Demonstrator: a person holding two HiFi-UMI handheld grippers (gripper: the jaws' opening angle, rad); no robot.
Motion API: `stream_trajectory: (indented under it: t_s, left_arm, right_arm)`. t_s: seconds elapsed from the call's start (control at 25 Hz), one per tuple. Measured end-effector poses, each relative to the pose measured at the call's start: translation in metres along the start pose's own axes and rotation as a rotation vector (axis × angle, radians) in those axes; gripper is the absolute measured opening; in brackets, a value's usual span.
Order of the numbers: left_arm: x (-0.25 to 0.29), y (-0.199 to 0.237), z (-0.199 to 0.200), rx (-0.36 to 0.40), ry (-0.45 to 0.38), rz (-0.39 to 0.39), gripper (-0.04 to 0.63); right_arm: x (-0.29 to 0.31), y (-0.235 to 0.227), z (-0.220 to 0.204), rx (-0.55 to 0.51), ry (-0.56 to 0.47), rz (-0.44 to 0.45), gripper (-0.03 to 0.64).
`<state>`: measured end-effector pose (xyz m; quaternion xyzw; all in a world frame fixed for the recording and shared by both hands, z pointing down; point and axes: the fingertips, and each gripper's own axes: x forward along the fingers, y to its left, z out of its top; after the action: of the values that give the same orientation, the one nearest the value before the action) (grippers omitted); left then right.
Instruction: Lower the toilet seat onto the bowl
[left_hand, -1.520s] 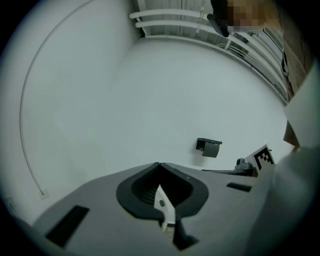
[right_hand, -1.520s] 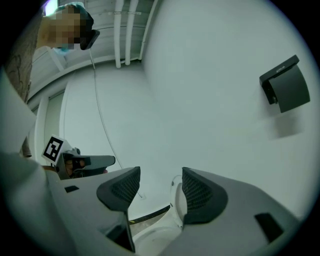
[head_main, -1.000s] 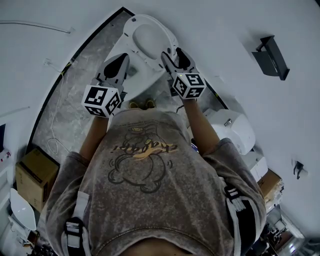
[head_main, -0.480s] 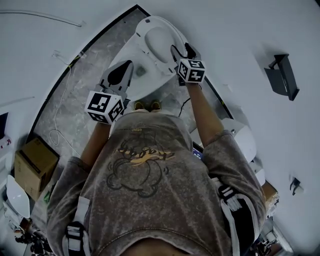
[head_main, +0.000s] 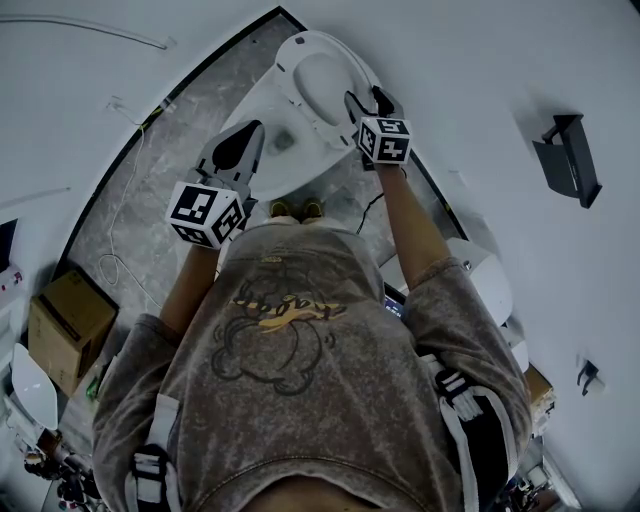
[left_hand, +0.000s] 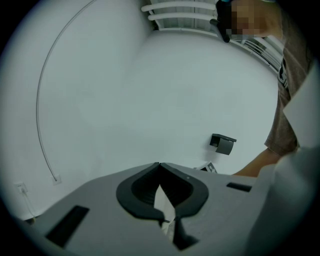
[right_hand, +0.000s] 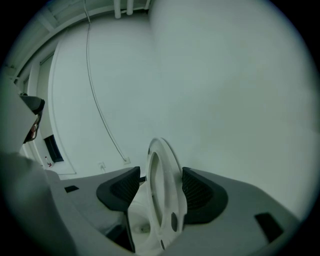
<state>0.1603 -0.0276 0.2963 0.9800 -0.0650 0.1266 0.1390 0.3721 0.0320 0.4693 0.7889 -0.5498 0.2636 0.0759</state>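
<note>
**Seat upright, right jaws set around its rim**

The toilet seat stands raised over the far end of the bowl, between the spread jaws of the right gripper. The left gripper is clenched and empty. Next, I think: clamp the seat, then swing it down gently.

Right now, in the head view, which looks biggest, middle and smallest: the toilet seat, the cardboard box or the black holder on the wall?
1. Toilet seat and cardboard box: about alike, too close to rank.
2. Black holder: clearly smallest.
</note>
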Motion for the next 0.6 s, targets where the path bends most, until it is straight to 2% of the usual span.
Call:
stream_trajectory:
  t_s: [0.36, 0.44, 0.52, 0.6]
  left_arm:
    - [-0.004, -0.002, -0.003, -0.031, -0.007, 0.001, 0.009]
    - [-0.006, -0.002, -0.004, -0.036, -0.009, 0.002, 0.009]
    - [-0.009, -0.002, -0.004, -0.040, -0.013, 0.006, 0.009]
    - [-0.013, 0.000, -0.004, -0.045, -0.017, 0.015, 0.009]
  right_arm:
    - [-0.004, 0.008, -0.009, 0.014, 0.020, 0.031, 0.251]
    - [-0.004, 0.015, -0.015, -0.002, 0.041, 0.059, 0.207]
    - [-0.006, 0.020, -0.017, -0.016, 0.044, 0.068, 0.128]
    - [-0.009, 0.028, -0.018, -0.018, 0.045, 0.090, 0.095]
